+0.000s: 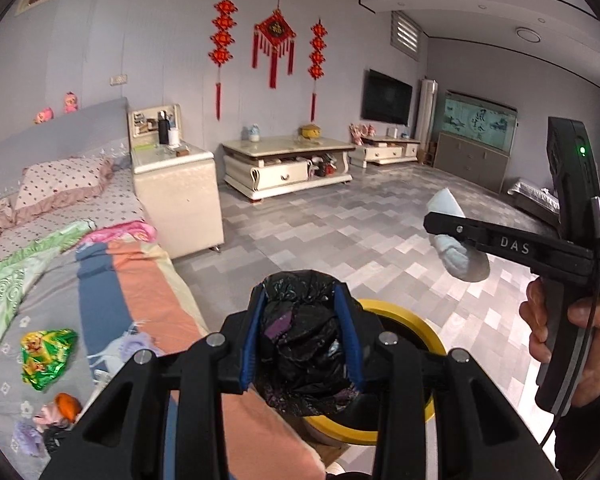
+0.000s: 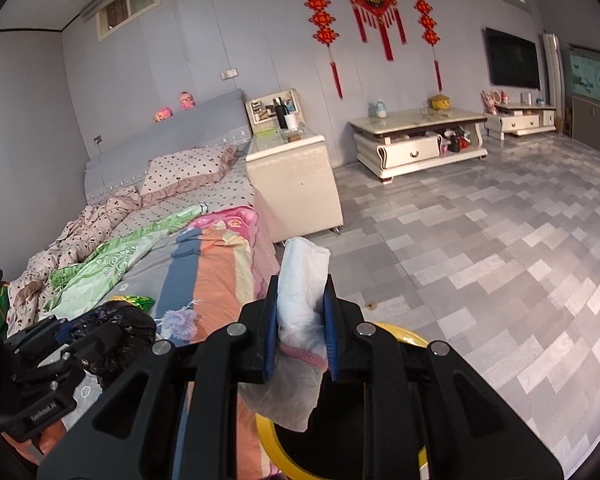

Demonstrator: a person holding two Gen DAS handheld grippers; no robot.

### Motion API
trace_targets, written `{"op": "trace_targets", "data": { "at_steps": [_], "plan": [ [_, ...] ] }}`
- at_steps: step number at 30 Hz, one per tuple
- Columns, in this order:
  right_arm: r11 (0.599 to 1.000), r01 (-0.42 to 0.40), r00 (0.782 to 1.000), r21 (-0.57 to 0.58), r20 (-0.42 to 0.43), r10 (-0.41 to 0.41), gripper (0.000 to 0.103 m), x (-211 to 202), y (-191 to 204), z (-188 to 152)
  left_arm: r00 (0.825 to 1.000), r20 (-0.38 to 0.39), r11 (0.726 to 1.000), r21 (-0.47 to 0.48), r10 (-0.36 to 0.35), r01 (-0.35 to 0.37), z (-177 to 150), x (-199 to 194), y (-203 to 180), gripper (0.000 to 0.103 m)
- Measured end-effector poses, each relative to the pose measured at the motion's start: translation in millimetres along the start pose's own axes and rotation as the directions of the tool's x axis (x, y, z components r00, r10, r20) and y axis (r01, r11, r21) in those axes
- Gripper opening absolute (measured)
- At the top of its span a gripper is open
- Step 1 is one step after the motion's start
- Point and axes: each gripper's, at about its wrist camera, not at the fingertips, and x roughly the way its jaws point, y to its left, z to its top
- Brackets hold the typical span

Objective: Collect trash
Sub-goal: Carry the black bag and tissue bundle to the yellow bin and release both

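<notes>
My left gripper point(image 1: 305, 334) is shut on a crumpled black plastic bag point(image 1: 300, 344) and holds it above a yellow-rimmed bin point(image 1: 404, 316) beside the bed. My right gripper point(image 2: 302, 326) is shut on a white tissue wad with a pink edge point(image 2: 300, 308), held over the same bin point(image 2: 404, 334). In the left wrist view the right gripper point(image 1: 436, 226) is at the right with the tissue point(image 1: 460, 256) in it. A green foil wrapper point(image 1: 46, 356) and an orange-and-purple scrap point(image 1: 62, 408) lie on the bed at the lower left.
The bed point(image 2: 204, 256) with striped and floral covers fills the left. A cream bedside cabinet point(image 2: 296, 180) stands at its head. A cream coffee table point(image 2: 416, 140), TV stand point(image 2: 520, 120) and grey tiled floor point(image 2: 480, 240) lie beyond.
</notes>
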Motion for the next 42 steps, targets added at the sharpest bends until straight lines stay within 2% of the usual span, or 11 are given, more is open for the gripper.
{"op": "trace_targets", "data": {
  "at_steps": [11,18,23,28,29,33,36,42],
  "plan": [
    [0.995,0.042,0.992,0.089,-0.123,-0.031,0.019,59,-53,-31,0.988,-0.133,0.997,-0.008,-0.083,0.083,-31,88,-28,0.033],
    [0.991,0.072,0.983,0.113,-0.179,-0.051,0.019,90,-68,-43,0.971,-0.198,0.991,-0.020,-0.130,0.129,-51,122,-36,0.033],
    [0.989,0.088,0.980,0.123,-0.186,-0.064,0.021,99,-71,-47,0.966,-0.210,0.989,-0.028,-0.147,0.145,-54,131,-38,0.035],
    [0.986,0.115,0.976,0.123,-0.197,-0.090,0.030,99,-73,-48,0.960,-0.221,0.985,-0.058,-0.170,0.161,-55,135,-35,0.045],
    [0.985,0.120,0.976,0.123,-0.197,-0.094,0.035,99,-74,-47,0.960,-0.222,0.985,-0.058,-0.169,0.160,-56,137,-32,0.048],
    [0.982,0.142,0.974,0.122,-0.195,-0.117,0.041,96,-72,-44,0.961,-0.210,0.982,-0.086,-0.181,0.166,-57,131,-27,0.063],
    [0.981,0.152,0.976,0.123,-0.174,-0.130,0.043,88,-68,-43,0.969,-0.190,0.986,-0.071,-0.160,0.149,-59,123,-26,0.073],
    [0.984,0.122,0.986,0.129,-0.126,-0.106,0.048,65,-54,-46,0.982,-0.153,0.994,-0.037,-0.109,0.104,-58,97,-13,0.082]
  ]
}}
